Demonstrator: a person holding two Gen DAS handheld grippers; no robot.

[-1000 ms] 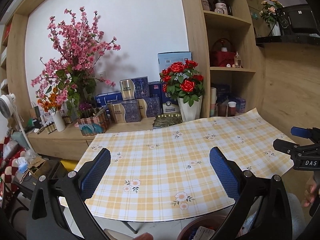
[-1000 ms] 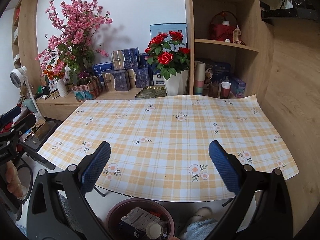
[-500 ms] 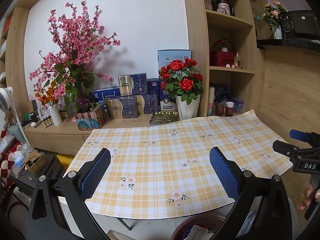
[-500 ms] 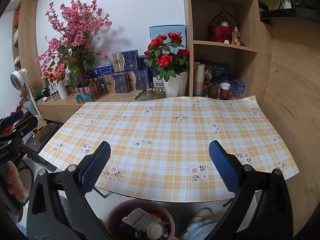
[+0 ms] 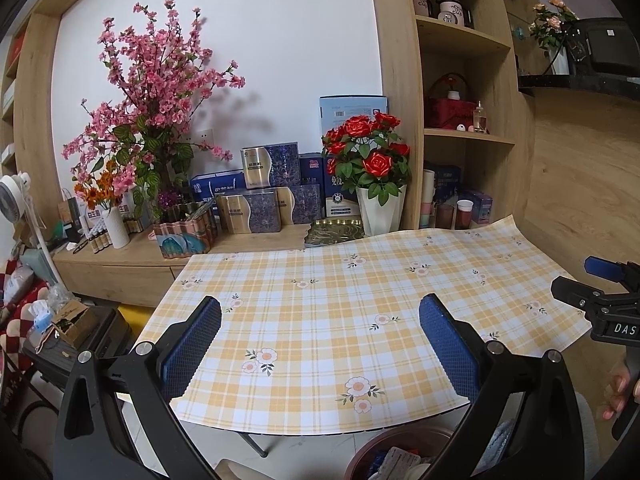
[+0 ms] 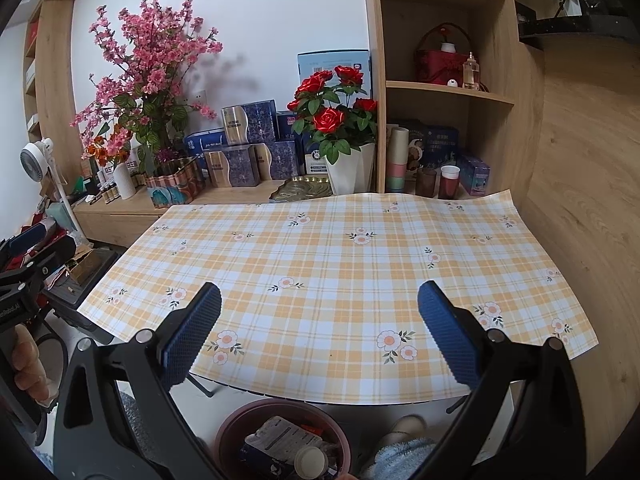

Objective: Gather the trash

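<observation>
Right wrist view: right claw spread wide, empty; left claw likewise. Checked surface bare; trash sits in the bin below its near edge. Collection looks finished; next: withdraw or check for strays.

The black body of the right gripper, seen at the edge of the left wrist view, bears the white letters "DAS". The black body of the left gripper, at the edge of the right wrist view, bears white lettering ending in "Robot.AI". Print on the blue boxes is too small to read.
</observation>
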